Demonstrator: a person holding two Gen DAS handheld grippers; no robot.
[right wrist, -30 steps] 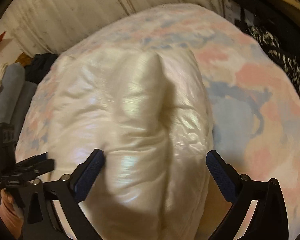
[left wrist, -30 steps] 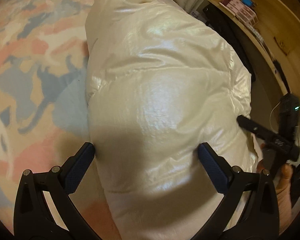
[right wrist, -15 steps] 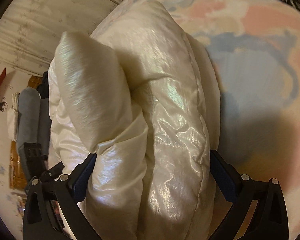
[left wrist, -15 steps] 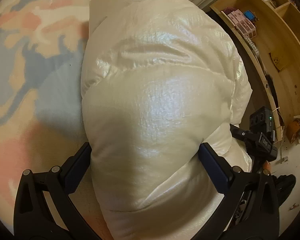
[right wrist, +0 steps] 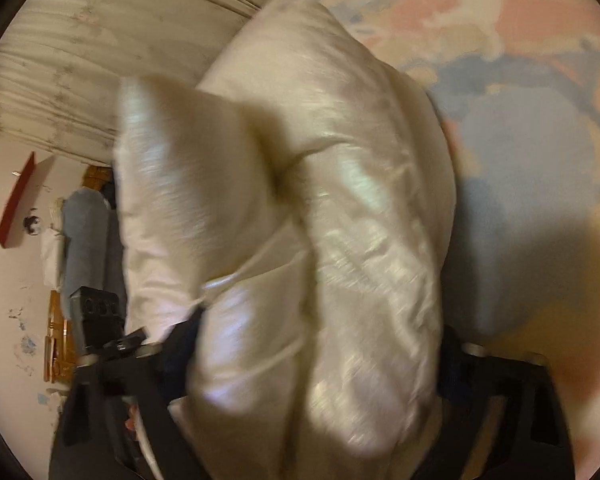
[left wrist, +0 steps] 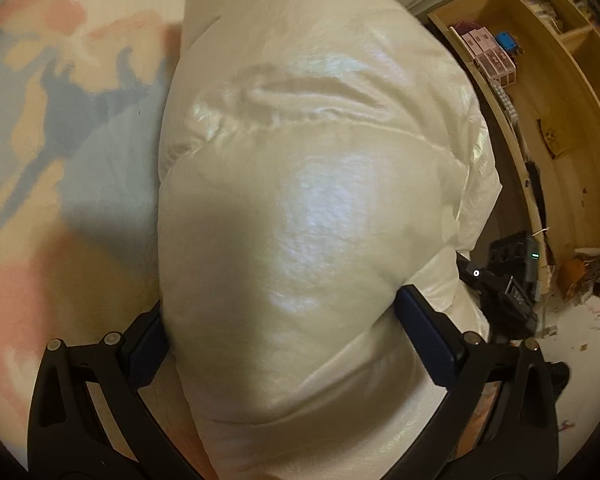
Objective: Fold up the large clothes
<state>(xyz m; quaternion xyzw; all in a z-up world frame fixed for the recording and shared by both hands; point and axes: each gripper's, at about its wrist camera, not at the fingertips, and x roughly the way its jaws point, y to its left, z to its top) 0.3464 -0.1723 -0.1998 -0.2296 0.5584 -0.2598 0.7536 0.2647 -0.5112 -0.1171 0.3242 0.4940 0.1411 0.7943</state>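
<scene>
A puffy cream-white down jacket (left wrist: pixel 308 208) lies bunched on a bed with a pastel patterned cover (left wrist: pixel 60 92). My left gripper (left wrist: pixel 280 336) straddles one end of it. Its jaws stand wide, and the padded bulk fills the gap and bulges over both blue pads. My right gripper (right wrist: pixel 316 348) straddles the other end, where a doubled-over fold (right wrist: pixel 180 184) sits beside the main body (right wrist: pixel 372 240). Its jaws are closing, with the jacket between them and pressed against both pads. The right gripper (left wrist: pixel 504 292) also shows at the jacket's right edge.
Wooden shelves (left wrist: pixel 540 80) with boxes stand to the right of the bed, above a littered floor (left wrist: pixel 580 332). A curtain (right wrist: pixel 80 60) hangs behind the bed. A grey-blue bundle (right wrist: pixel 84 240) and a red shelf (right wrist: pixel 16 200) are at the left. The bed cover (right wrist: pixel 520 140) lies bare to the right.
Both grippers have come down closer over the jacket, which now fills the gap between each pair of fingers. The right view has rolled, and the folded part has risen on the left.
</scene>
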